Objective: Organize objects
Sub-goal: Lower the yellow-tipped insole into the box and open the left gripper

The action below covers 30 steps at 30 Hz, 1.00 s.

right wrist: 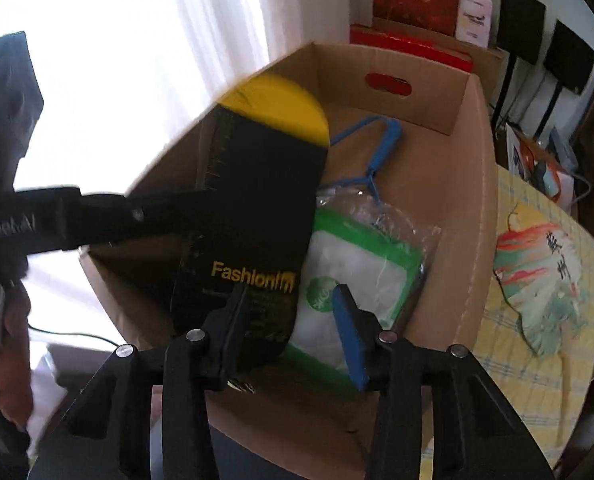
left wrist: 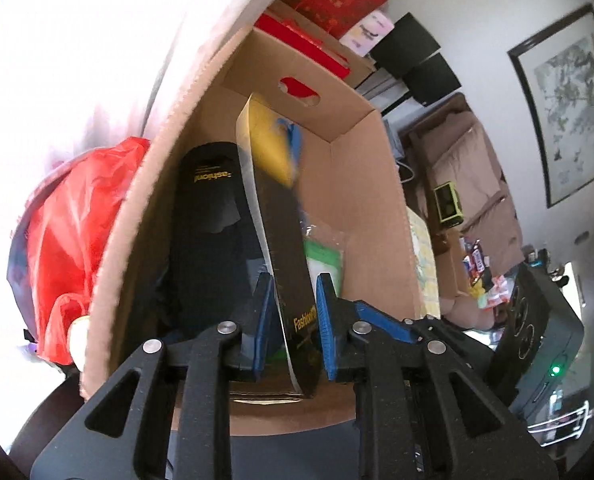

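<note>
Seemingly pinched: insole card edge-on in left tool, over box; right tool open, empty.

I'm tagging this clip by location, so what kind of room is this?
Probably a lived-in room at home, maybe a living room: a framed ink painting hangs on the white wall, a brown cushioned sofa sits below it, and white curtains cover a bright window.

Insole stands in the cardboard box; plastic packet lies right of it.
</note>
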Each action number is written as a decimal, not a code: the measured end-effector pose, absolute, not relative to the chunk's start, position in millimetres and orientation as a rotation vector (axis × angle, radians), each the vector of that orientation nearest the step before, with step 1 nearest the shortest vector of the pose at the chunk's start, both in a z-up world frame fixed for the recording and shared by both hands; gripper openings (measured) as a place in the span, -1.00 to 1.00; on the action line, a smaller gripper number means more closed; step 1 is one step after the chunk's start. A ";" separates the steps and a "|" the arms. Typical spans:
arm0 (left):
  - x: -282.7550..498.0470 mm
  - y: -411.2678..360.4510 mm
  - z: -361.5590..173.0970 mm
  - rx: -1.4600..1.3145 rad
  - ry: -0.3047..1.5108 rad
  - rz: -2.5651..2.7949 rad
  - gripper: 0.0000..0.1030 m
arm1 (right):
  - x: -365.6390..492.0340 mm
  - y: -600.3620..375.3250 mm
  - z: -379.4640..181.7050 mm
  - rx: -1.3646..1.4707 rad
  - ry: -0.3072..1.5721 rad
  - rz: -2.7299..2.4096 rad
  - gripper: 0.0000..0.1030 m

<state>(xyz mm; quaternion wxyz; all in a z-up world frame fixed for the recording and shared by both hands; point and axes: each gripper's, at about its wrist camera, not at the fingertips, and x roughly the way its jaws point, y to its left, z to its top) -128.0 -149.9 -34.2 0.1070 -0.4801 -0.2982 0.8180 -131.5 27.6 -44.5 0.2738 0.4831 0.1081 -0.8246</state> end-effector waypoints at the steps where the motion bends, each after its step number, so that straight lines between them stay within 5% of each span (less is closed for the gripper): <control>1: -126.9 -151.3 -33.4 -1.412 -0.869 2.420 -0.63 | -131.5 27.8 -44.9 1.307 0.296 -2.221 -0.16; 10: -123.6 -152.1 -24.5 -1.393 -0.814 2.465 -0.58 | -135.4 40.1 -41.4 1.325 0.251 -2.234 -0.16; 30: -110.6 -99.2 14.3 -1.300 -0.487 2.645 0.62 | -117.6 118.0 13.7 1.212 0.128 -2.432 0.28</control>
